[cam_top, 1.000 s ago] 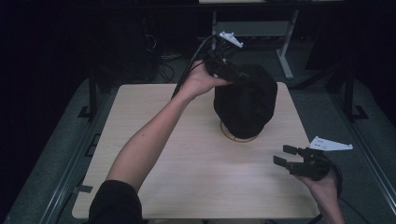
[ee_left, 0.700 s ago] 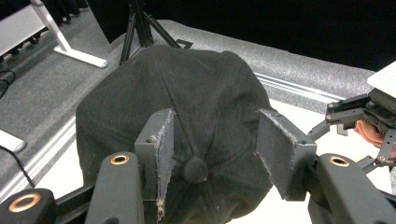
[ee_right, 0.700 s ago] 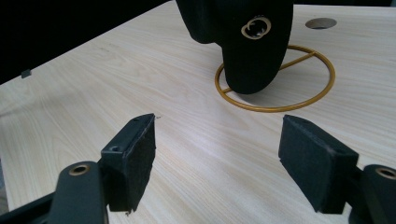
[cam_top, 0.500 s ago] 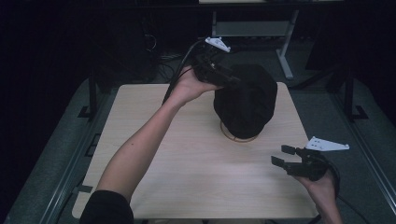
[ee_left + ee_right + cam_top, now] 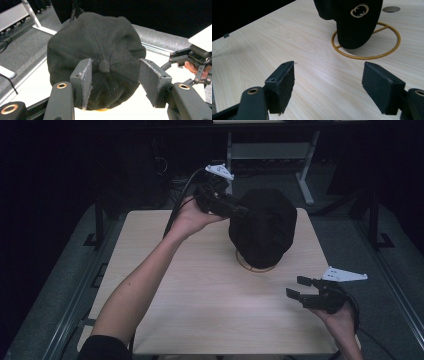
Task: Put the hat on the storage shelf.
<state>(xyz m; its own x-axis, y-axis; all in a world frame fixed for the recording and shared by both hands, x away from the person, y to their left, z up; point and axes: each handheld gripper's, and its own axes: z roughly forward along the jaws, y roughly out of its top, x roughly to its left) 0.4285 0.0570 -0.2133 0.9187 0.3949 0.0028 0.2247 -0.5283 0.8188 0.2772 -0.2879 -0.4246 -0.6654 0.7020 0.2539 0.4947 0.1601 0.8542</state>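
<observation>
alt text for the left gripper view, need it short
A black cap on a stand sits just beyond the left gripper, whose open jaws flank the cap's top button. The right gripper shows farther off at the right edge, above the pale wooden table.

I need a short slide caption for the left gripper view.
Open left tongs straddle the button of a black cap.

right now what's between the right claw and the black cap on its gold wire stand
Bare light wooden tabletop: in the right gripper view, nothing lies between the open right claw and the black fabric cap on its gold wire ring stand.
</observation>
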